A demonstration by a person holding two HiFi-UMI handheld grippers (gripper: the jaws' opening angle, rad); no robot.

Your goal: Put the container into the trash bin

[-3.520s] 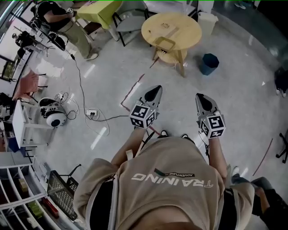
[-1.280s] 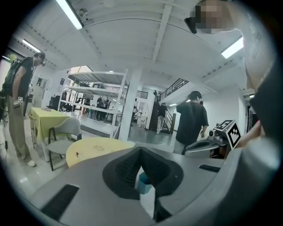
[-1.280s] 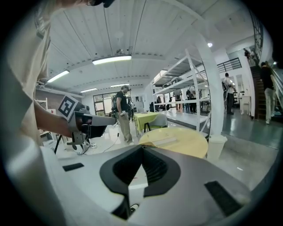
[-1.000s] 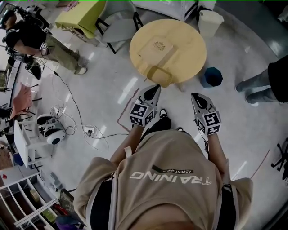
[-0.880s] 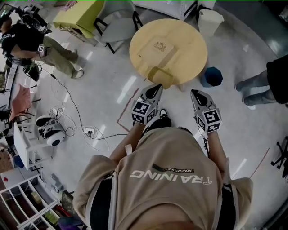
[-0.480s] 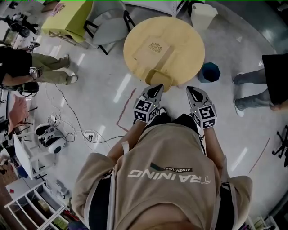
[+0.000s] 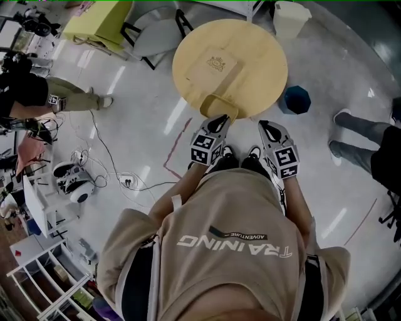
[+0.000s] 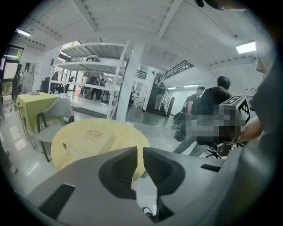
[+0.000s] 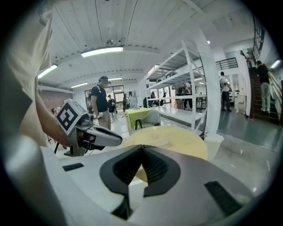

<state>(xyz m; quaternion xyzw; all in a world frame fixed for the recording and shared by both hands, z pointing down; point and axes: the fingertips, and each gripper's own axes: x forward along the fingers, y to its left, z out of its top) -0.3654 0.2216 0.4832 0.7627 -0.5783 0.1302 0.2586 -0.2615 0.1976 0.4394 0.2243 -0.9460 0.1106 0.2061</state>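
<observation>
A round wooden table point(image 7: 250, 69) stands just ahead. On it lie a flat tan container with a printed logo point(image 7: 213, 66) and a shallow tan tray point(image 7: 219, 105) at the near rim. My left gripper point(image 7: 220, 118) points at that tray; its jaws are opening, a narrow gap shows and nothing is between them point(image 8: 139, 149). The logo container point(image 8: 90, 137) lies beyond them. My right gripper point(image 7: 264, 126) hovers beside the table's near right edge, shut and empty point(image 9: 142, 146). A dark blue trash bin point(image 7: 294, 99) sits on the floor right of the table.
A white bin point(image 7: 289, 17) stands behind the table. A grey chair point(image 7: 156, 34) and a yellow-green table point(image 7: 100, 22) are at the back left. One person point(image 7: 37, 94) stands left, another's legs point(image 7: 360, 138) right. Cables and a white device point(image 7: 75, 178) lie on the floor.
The table has come closer and both grippers have moved up to its near edge, the left one sinking toward the tray. The person at the right has shifted.
</observation>
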